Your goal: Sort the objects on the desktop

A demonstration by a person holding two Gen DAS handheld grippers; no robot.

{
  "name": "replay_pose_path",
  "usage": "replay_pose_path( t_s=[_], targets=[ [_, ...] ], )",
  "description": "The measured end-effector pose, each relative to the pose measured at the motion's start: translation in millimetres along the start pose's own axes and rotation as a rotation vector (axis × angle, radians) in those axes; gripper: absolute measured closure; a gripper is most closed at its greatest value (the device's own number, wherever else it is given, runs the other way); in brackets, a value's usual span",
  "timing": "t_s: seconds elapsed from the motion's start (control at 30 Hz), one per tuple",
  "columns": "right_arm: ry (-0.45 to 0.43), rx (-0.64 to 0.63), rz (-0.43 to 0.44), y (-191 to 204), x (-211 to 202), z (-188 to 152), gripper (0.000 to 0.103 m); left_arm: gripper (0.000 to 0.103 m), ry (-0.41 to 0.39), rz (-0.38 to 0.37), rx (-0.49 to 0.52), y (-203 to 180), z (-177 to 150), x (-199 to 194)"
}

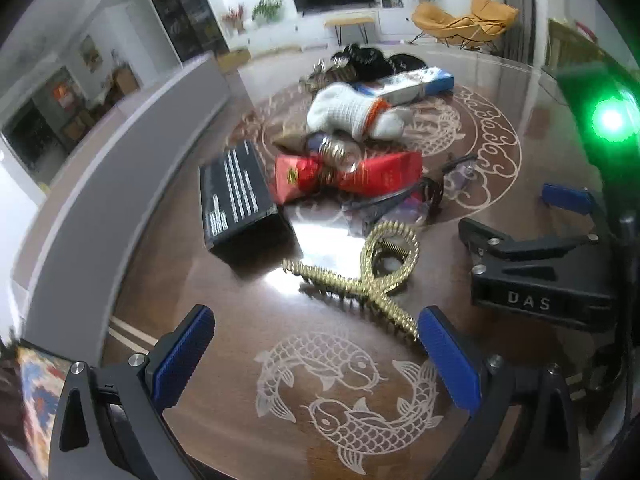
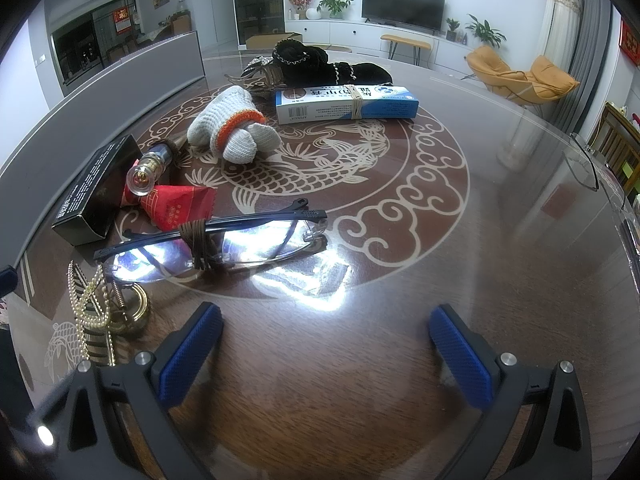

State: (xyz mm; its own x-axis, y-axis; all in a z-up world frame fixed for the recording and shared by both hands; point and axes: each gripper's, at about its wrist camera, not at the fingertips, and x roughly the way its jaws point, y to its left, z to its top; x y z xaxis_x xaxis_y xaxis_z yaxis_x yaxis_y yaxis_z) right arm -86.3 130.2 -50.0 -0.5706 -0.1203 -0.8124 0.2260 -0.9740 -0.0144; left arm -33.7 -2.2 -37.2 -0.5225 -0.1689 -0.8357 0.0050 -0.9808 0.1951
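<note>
Objects lie scattered on a dark round table. A gold hair claw lies just ahead of my open, empty left gripper; it also shows in the right wrist view. Black folded glasses bound with brown cord lie ahead of my open, empty right gripper. Farther off are a black box, a red packet, a small glass bottle, white gloves with an orange cuff, a blue-and-white box and a black fabric item. The right gripper shows in the left wrist view.
A grey sofa back borders the table's left side. A clear acrylic stand sits at the table's right edge. Chairs, a TV and plants stand far behind.
</note>
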Motion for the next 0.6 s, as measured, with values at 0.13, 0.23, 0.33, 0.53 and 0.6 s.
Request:
replay_pose_path(
  t_s=[0.13, 0.23, 0.33, 0.53, 0.6],
  targets=[
    [0.0, 0.0, 0.0, 0, 0, 0, 0.0, 0.0, -0.008, 0.029, 0.012, 5, -1, -2],
    [0.0, 0.0, 0.0, 0, 0, 0, 0.0, 0.0, -0.013, 0.027, 0.015, 9, -1, -4],
    [0.0, 0.0, 0.0, 0, 0, 0, 0.0, 0.0, -0.008, 0.028, 0.024, 10, -4, -2],
    [0.0, 0.0, 0.0, 0, 0, 0, 0.0, 0.0, 0.012, -0.009, 0.025, 22, -13, 3],
    [0.0, 0.0, 0.0, 0, 0, 0, 0.0, 0.0, 0.018, -0.036, 0.001, 33, -14, 3]
  ],
)
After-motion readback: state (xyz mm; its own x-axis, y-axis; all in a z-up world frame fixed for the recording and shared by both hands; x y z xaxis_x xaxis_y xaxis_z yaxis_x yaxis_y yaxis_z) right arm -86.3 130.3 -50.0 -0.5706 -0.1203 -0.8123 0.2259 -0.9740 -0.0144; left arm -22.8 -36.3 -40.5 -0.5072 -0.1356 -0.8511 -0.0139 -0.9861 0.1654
